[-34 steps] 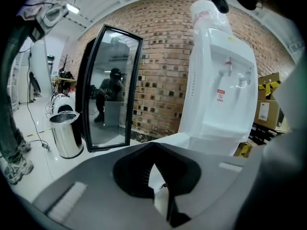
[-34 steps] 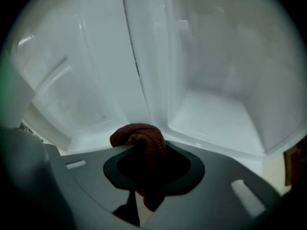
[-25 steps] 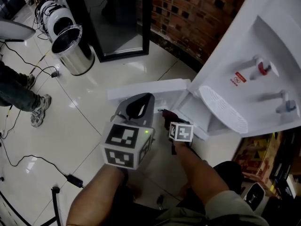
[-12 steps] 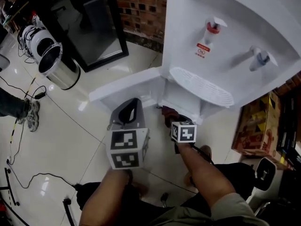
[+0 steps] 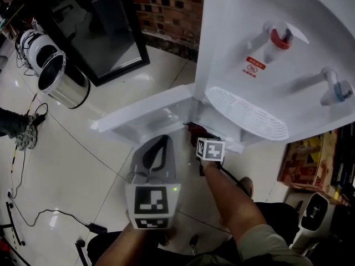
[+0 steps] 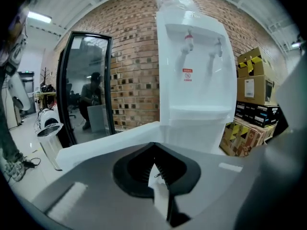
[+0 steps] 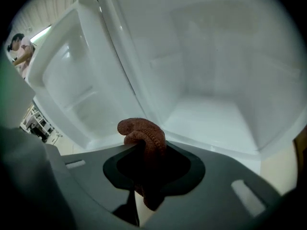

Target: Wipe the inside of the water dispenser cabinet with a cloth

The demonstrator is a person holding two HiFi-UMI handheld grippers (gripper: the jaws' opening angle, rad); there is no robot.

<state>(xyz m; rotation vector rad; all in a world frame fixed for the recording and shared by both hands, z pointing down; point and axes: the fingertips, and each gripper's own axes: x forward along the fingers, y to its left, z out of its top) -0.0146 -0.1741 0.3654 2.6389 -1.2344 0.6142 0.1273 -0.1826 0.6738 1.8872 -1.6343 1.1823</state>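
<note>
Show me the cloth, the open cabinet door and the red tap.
cloth (image 7: 142,134), right gripper view, bunched top.
cabinet door (image 5: 141,112), head view, top edge.
red tap (image 5: 280,39), head view, red cap.

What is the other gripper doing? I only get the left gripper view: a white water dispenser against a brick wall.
Observer: The right gripper has its jaws shut on a reddish-brown cloth.
Operator: Where does it point?
Observer: Into the open white cabinet, below the drip tray.
Operator: And where is my gripper in all this?
Observer: In the head view, the left gripper hangs in front of the swung-open cabinet door, to the left of the right one.
</note>
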